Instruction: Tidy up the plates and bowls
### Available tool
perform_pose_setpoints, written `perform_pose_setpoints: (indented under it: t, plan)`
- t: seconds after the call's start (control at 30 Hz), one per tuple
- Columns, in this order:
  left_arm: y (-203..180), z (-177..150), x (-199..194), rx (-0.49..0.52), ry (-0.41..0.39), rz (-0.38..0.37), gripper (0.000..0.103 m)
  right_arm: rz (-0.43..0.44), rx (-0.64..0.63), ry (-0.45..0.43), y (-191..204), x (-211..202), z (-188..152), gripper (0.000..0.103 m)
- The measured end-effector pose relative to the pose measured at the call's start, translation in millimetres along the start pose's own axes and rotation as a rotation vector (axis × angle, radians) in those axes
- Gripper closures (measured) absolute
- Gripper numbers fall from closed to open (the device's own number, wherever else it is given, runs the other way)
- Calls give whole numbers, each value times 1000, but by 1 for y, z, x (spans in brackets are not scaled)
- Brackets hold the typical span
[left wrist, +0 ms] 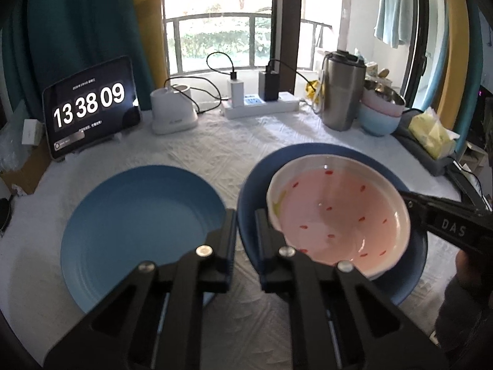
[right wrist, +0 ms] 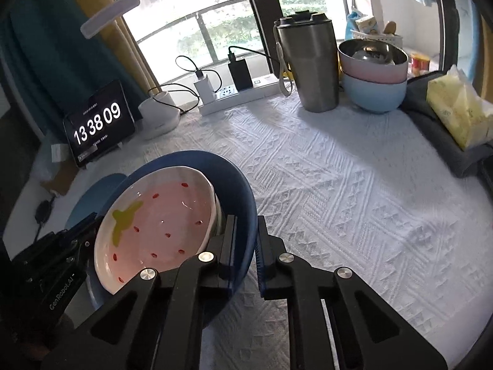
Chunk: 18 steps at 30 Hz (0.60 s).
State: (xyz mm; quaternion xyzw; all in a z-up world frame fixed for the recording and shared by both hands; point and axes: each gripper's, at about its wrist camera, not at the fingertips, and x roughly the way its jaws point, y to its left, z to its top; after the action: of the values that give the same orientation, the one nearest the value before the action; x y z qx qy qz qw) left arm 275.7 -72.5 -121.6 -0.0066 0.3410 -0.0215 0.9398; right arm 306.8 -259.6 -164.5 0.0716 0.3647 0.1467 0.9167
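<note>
A pink strawberry-patterned bowl (left wrist: 336, 212) sits inside a dark blue bowl (left wrist: 255, 185), both grippers (left wrist: 245, 215) (right wrist: 245, 225) clamped on its rim, right of a light blue plate (left wrist: 138, 231) on the white-clothed counter (right wrist: 354, 185) by a window.

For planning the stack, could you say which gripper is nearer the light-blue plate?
Left gripper: clamped on the blue bowl rim beside the plate; right gripper clamps the opposite rim.

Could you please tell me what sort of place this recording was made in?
Probably a home: a cloth-covered table by a balcony window, laundry hanging outside, a tissue pack nearby.
</note>
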Motion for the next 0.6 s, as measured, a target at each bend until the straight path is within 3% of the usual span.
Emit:
perform_pose_setpoints:
  t: [0.53,0.57,0.6]
  plan:
    - [0,1,-8,3,-20,-57,93,-38,18,-22,1,-10,0,92]
    - [0,2,-11,9,-38,-94,94,-39,19,-23,1,-12,1,92]
    - [-4,3,-22,18,-76,-207,94,-36,18,-30,2,-14,1,93]
